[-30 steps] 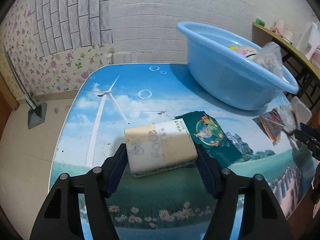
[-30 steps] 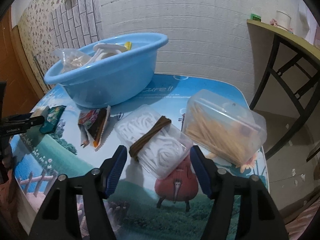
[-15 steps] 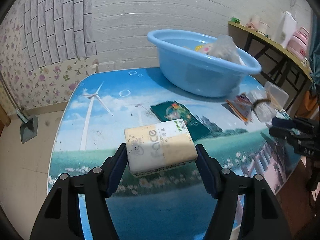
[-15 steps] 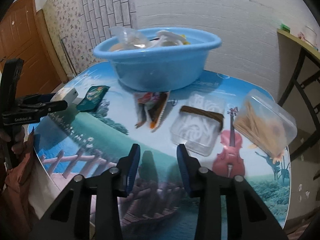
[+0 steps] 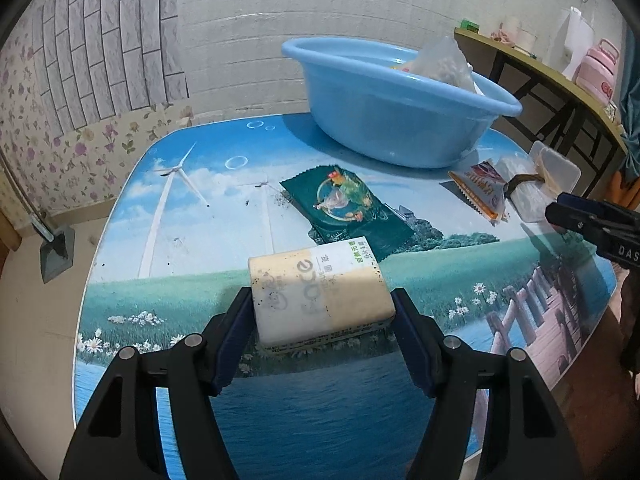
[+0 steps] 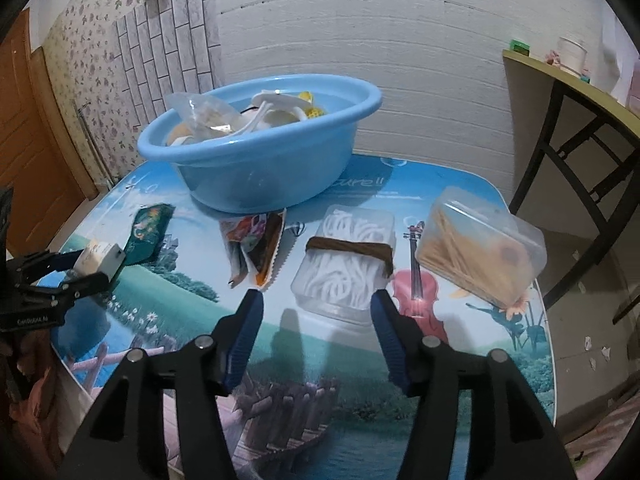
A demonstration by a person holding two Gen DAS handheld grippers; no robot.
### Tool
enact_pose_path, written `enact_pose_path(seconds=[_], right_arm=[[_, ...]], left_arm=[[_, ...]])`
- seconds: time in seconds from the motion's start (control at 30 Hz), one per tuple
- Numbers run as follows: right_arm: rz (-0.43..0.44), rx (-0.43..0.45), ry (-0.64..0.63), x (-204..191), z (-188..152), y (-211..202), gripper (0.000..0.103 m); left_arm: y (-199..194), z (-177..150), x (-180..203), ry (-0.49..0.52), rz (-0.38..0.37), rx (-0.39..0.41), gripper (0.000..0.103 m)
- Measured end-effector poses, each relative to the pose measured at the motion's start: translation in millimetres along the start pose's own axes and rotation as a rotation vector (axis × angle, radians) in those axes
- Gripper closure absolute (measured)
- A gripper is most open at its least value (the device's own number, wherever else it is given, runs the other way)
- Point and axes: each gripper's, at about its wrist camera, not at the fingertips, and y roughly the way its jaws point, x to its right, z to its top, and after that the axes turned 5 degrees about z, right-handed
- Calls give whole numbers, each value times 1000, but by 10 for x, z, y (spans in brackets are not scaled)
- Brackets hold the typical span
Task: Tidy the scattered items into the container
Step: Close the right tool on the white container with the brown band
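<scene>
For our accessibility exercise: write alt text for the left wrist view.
The left gripper grips a tissue pack above a picture-printed table. Behind lie a green packet and a blue basin holding items.

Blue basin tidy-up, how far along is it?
Several items already lie in the blue basin. The left gripper holds the tissue pack; the right gripper is open. Green packet, snack packets and two clear boxes remain.

Printed scenery table (image 5: 192, 200) against white brick wall (image 5: 320, 40), flanked by side shelf (image 5: 552, 76) bearing pink flask (image 5: 600, 68), dustpan (image 5: 56, 252) on floor, brown door (image 6: 36, 148).
</scene>
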Motion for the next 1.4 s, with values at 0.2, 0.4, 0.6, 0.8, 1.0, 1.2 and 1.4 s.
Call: enact_pose_path(seconds=[0.2, 0.4, 0.6, 0.8, 1.0, 1.2, 1.4], right_arm=[[-32, -1, 16, -13, 57, 83, 46], [-73, -14, 48, 22, 117, 180, 46], [-136, -19, 30, 40, 144, 287, 40], [-106, -52, 57, 127, 104, 422, 40], [-78, -55, 42, 116, 65, 412, 47], [-36, -61, 41, 97, -9, 344, 47], [-3, -73, 0, 24, -120, 166, 47]], left_arm=[[14, -7, 3, 10, 15, 10, 29], [65, 4, 39, 30, 32, 6, 12], [105, 11, 17, 19, 44, -2, 0], [114, 22, 19, 18, 50, -3, 0], [123, 26, 15, 15, 53, -2, 0], [114, 21, 9, 12, 54, -8, 0], [99, 8, 30, 4, 65, -11, 0]])
